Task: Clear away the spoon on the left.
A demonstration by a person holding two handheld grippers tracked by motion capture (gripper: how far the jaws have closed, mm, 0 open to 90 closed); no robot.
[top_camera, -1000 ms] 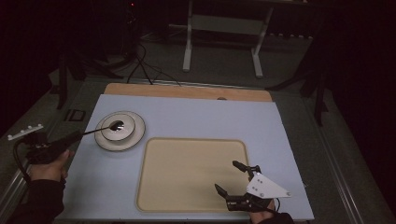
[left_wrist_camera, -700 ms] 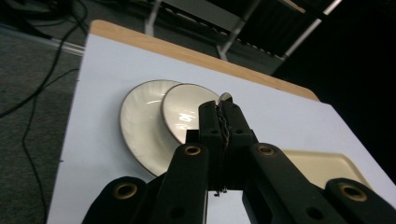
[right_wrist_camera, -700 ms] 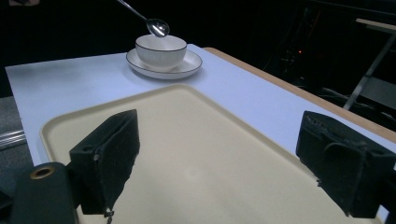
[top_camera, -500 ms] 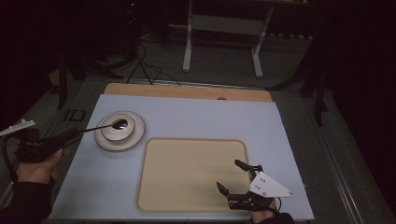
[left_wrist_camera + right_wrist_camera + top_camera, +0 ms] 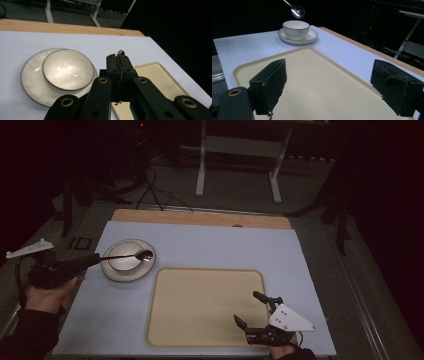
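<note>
While the right gripper (image 5: 259,310) gapes empty, left fingers (image 5: 117,67) pinch a shiny spoon (image 5: 131,255) above the bowl (image 5: 124,262)

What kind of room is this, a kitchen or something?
Probably a lab or workshop set up for recording, not a kitchen: a bare work table with only a tray, bowl and saucer, cables on the floor, and a metal stand behind.

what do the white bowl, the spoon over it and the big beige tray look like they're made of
White dark-rimmed bowl: probably glazed ceramic; its inside shows soft glossy highlights in the left gripper view. Its matching ribbed saucer looks the same.
Shiny spoon, held in the left gripper: likely polished metal, with a mirror-like bowl.
Beige rounded tray: seemingly matte plastic, smooth and evenly coloured, though the look leaves that open.
</note>
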